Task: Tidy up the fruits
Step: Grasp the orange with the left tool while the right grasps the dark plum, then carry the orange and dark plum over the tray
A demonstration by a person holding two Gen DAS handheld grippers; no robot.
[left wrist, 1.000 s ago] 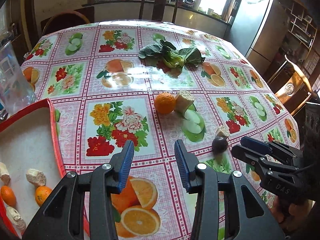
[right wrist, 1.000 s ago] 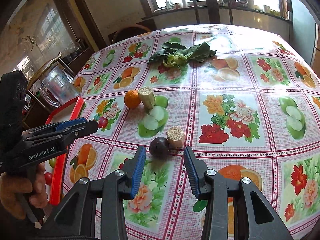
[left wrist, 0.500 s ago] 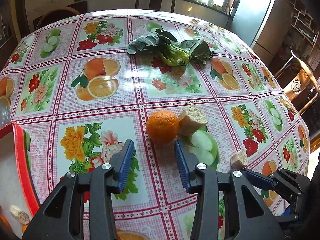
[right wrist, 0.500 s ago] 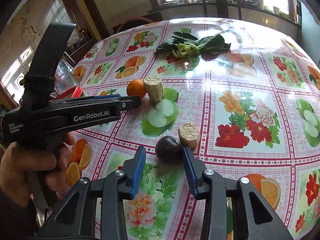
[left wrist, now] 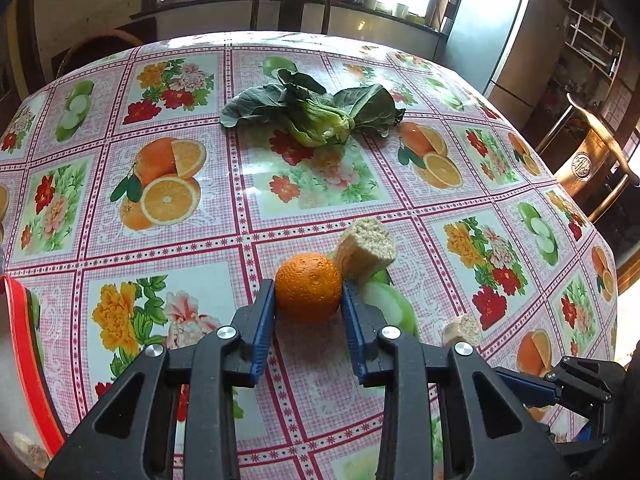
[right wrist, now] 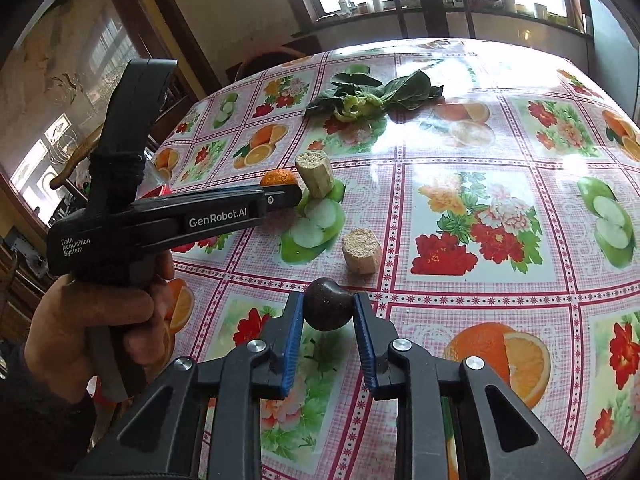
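The left tool is closing its jaws on an orange, blue pads touching both sides of it, the fruit sitting on the bench with its flowered, fruit-printed cloth. Just behind the orange a tan, rough-cut chunk is leaning against it. A second smaller tan chunk is lying to the right, near the right tool's tip.

The right tool is gripping a dark round fruit, jaws narrow and pressing on both sides, the fruit at the cloth or just above it, cannot tell which. The smaller tan chunk is sitting just beyond that dark fruit, apart from it. The taller chunk is standing farther back by the orange, which is mostly hidden behind the left tool. A hand is wrapping around the left tool's handle.

A leafy green vegetable is lying well apart at the far middle of the bench. A red-rimmed tray is showing at the left edge, holding a pale piece at the bottom corner.
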